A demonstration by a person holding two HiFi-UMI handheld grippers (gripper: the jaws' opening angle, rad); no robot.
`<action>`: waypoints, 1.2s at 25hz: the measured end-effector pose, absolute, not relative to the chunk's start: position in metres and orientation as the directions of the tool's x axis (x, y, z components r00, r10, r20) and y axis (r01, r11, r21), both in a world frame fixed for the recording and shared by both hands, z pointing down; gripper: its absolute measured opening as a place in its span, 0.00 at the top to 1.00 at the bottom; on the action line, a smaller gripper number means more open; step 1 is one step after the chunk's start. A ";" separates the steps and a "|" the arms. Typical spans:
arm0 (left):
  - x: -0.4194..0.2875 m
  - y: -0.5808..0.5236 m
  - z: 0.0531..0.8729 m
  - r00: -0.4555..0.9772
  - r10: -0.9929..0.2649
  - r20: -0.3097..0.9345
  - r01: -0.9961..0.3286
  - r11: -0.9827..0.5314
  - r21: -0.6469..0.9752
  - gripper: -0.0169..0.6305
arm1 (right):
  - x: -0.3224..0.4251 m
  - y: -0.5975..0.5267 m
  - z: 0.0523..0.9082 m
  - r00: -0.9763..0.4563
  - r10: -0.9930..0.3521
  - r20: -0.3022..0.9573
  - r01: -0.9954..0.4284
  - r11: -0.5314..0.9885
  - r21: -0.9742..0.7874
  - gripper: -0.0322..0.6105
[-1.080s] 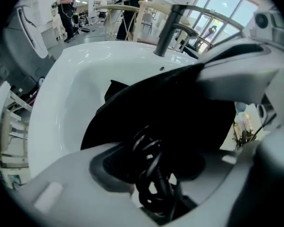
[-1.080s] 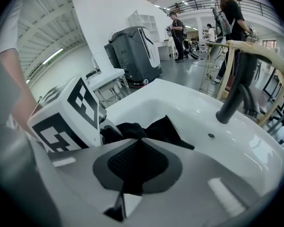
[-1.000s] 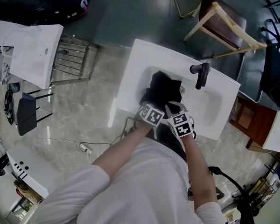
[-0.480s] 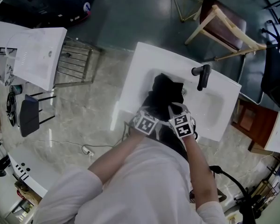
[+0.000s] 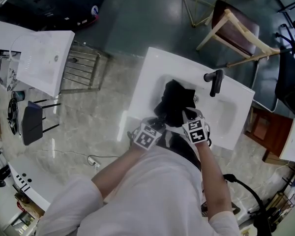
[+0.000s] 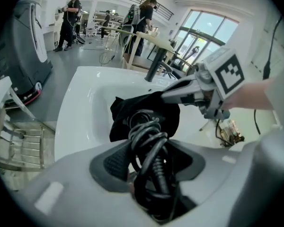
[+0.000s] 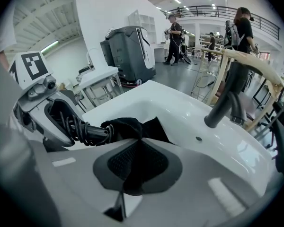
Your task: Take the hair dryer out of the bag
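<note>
Left tongs (image 6: pixel 150 161) are clamped on the hair dryer (image 6: pixel 146 129): pads biting the cord-wrapped handle, coils bunched btwn the jaws. Right tongs (image 7: pixel 136 167) are pinched tight on a fold of the black bag (image 7: pixel 128 126), fabric squeezed flat btwn the pads. Both hang over the white basin (image 5: pixel 150 75), close side by side.

Key relation: the dryer runs straight ahead of the left tongs, long axis approx in line w/ the jaws. Handle end is in the grip, the other end goes into the bag's mouth just beyond the tips. From the right tongs it lies off to the left, handle poking out of the cloth toward the left tongs. So left hand has the dryer, right hand anchors the bag. The pull, I'd say, wants to go back along that axis, away from the bag, while the right pins the cloth.

Progress, my read: partway out. Handle & cord are clear, body not yet.

Hard to see: the dryer's head is swallowed by black cloth, black on black, so can't tell how much is inside. Plug end of the cord isn't visible. In the head view the hands & marker cubes cover both grips. The bag shows only as a dark lump ahead of the tips, w/ the faucet (image 5: pixel 214 81) beyond & right of the right tongs. Risk: loose coils could prob snag on the bag's opening.
</note>
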State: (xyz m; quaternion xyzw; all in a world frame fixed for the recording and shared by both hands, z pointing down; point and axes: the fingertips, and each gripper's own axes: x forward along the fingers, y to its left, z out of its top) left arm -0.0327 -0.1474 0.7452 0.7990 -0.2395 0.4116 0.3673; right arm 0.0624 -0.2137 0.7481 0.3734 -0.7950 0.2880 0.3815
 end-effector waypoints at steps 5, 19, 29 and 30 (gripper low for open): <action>-0.049 -0.144 0.729 0.601 -0.105 0.793 -0.675 -0.598 0.432 0.64 | 0.064 -0.215 0.747 -0.430 -0.391 0.814 -0.829 0.529 -0.184 0.92; -0.083 -0.114 0.696 0.693 -0.158 0.704 -0.648 -0.564 0.511 0.64 | 0.064 -0.207 0.743 -0.424 -0.433 0.796 -0.885 0.385 -0.261 0.92; -0.106 -0.101 0.657 0.722 -0.317 0.615 -0.680 -0.490 0.545 0.64 | 0.071 -0.174 0.744 -0.470 -0.387 0.793 -0.868 0.365 -0.336 0.87; -0.107 -0.102 0.651 0.718 -0.340 0.607 -0.687 -0.488 0.539 0.64 | 0.070 -0.170 0.742 -0.483 -0.384 0.787 -0.860 0.376 -0.345 0.85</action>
